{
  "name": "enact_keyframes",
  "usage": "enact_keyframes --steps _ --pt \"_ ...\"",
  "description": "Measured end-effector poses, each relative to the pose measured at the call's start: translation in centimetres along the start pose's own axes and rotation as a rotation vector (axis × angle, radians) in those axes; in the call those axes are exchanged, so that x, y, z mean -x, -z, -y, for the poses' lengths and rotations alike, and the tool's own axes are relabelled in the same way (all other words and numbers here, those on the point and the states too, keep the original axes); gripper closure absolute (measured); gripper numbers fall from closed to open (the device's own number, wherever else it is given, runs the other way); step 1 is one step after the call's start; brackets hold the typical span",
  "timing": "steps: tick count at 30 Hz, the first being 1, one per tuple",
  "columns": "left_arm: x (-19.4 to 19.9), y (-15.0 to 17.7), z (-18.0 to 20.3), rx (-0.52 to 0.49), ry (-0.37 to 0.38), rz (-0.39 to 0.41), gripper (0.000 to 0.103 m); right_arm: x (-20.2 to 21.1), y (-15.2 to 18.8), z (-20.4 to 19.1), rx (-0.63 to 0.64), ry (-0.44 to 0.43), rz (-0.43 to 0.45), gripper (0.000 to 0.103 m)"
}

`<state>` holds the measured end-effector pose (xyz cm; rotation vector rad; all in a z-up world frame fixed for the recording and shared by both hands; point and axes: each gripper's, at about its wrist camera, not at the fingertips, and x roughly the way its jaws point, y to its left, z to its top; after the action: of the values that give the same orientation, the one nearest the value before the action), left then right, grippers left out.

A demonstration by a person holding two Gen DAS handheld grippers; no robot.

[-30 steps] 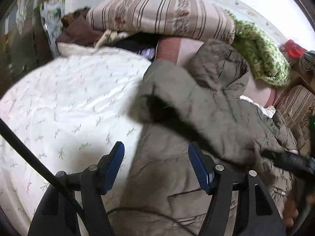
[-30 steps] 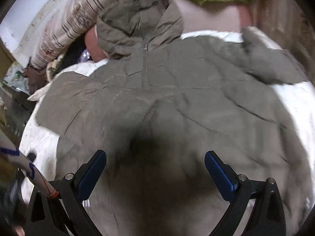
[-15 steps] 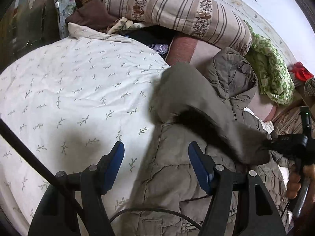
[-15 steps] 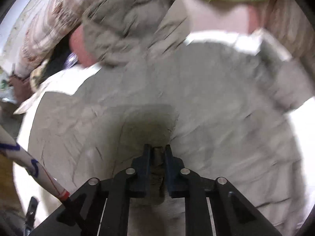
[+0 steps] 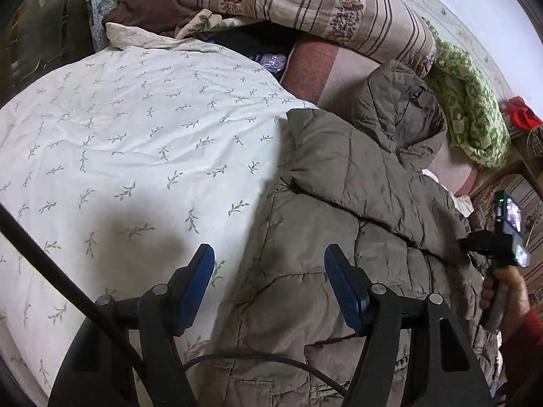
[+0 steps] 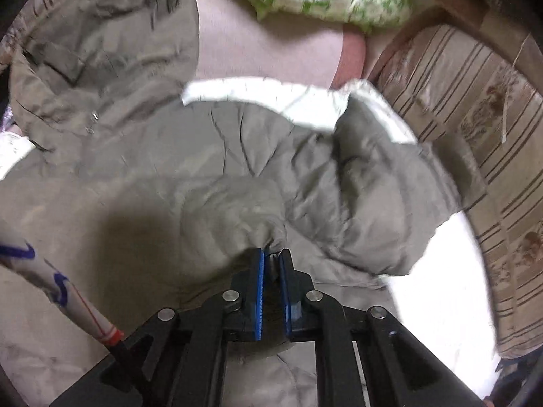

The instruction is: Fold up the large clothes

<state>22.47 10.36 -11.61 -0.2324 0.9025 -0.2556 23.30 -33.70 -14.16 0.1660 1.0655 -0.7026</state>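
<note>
Bed (image 5: 135,129) fills my left view, with the jacket (image 5: 339,237) sprawled from 6 to 2 o'clock. My right gripper (image 6: 271,264) pinches its sleeve (image 6: 244,217); I'd lay that flat across the chest. My left gripper (image 5: 269,271) hangs open, empty, over the jacket's edge.

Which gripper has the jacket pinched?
The right gripper, shut on a bunch of jacket fabric; the left gripper is open above it, holding nothing.

Black-framed left gripper (image 5: 269,271) with blue pads (image 5: 339,281), silver pivot screws, black cable; red sleeve (image 5: 522,342)
</note>
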Motion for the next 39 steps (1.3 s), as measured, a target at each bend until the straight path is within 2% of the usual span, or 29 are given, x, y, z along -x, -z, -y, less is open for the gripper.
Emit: enact_keyframes --steps 2,4,5,6,8,10,12,15,17,19,20,22,23,25,26,28,31,33,36,39 --pt "-0.2 0.0 0.2 -0.008 0.0 -0.005 0.037 -2.0 0.5 -0.1 -0.005 -0.008 -0.03 0.086" --pt "-0.1 0.0 0.6 -0.02 -0.005 -0.006 0.037 -2.4 0.7 0.1 0.005 0.004 -0.027 0.078" --pt "0.1 0.1 0.7 -0.026 -0.006 -0.005 0.037 -1.9 0.6 0.5 0.005 0.019 -0.022 0.068" --pt "0.3 0.1 0.8 -0.031 -0.004 -0.002 0.037 -1.1 0.5 1.1 0.0 -0.001 -0.021 0.057" --pt "1.0 0.3 1.1 -0.038 0.0 0.009 0.037 0.8 0.9 3.0 -0.024 -0.085 -0.009 0.046" --pt "2.2 0.5 1.4 -0.043 0.004 0.041 0.037 3.3 1.9 5.1 -0.042 -0.123 0.013 0.039" --pt "4.3 0.9 1.9 -0.06 -0.014 0.099 0.037 6.7 3.7 8.0 -0.031 -0.137 0.037 0.038" --pt "8.6 2.2 2.5 -0.085 -0.029 0.191 0.037 10.8 6.4 12.4 -0.013 -0.119 0.071 0.037" --pt "11.8 3.1 3.2 -0.093 -0.024 0.211 0.037 13.6 7.9 16.2 -0.014 -0.081 0.103 0.036" --pt "14.8 3.6 4.1 -0.109 -0.008 0.202 0.037 16.5 9.0 20.8 -0.036 -0.023 0.147 0.033" --pt "16.2 3.8 4.7 -0.125 0.003 0.202 0.037 18.3 9.4 23.9 -0.064 0.035 0.184 0.03" --pt "19.4 4.4 6.1 -0.175 0.021 0.233 0.036 20.4 9.6 28.0 -0.118 0.115 0.24 0.026" --pt "20.5 4.6 6.9 -0.208 0.018 0.252 0.032 21.6 9.7 30.8 -0.173 0.146 0.277 0.022" --pt "22.1 5.0 8.8 -0.283 0.0 0.299 0.022 22.3 9.7 34.7 -0.282 0.139 0.315 0.017" --pt "22.4 5.1 9.5 -0.298 -0.01 0.317 0.021 22.0 9.8 36.1 -0.333 0.11 0.32 0.012" --pt "21.8 5.3 11.0 -0.315 -0.062 0.33 0.021 20.0 9.7 38.2 -0.419 0.031 0.271 0.01" --pt "19.2 5.5 12.7 -0.304 -0.045 0.237 0.021 15.4 9.9 40.0 -0.543 -0.067 0.183 0.014" --pt "17.6 5.9 13.3 -0.288 -0.02 0.188 0.021 12.1 10.1 40.2 -0.59 -0.123 0.139 0.02" --pt "15.1 6.5 14.2 -0.294 -0.029 0.167 0.021 7.2 9.8 38.5 -0.58 -0.137 0.103 0.02" --pt "10.9 6.9 14.9 -0.322 -0.079 0.194 0.021 2.8 8.8 37.8 -0.564 -0.113 0.077 0.02"
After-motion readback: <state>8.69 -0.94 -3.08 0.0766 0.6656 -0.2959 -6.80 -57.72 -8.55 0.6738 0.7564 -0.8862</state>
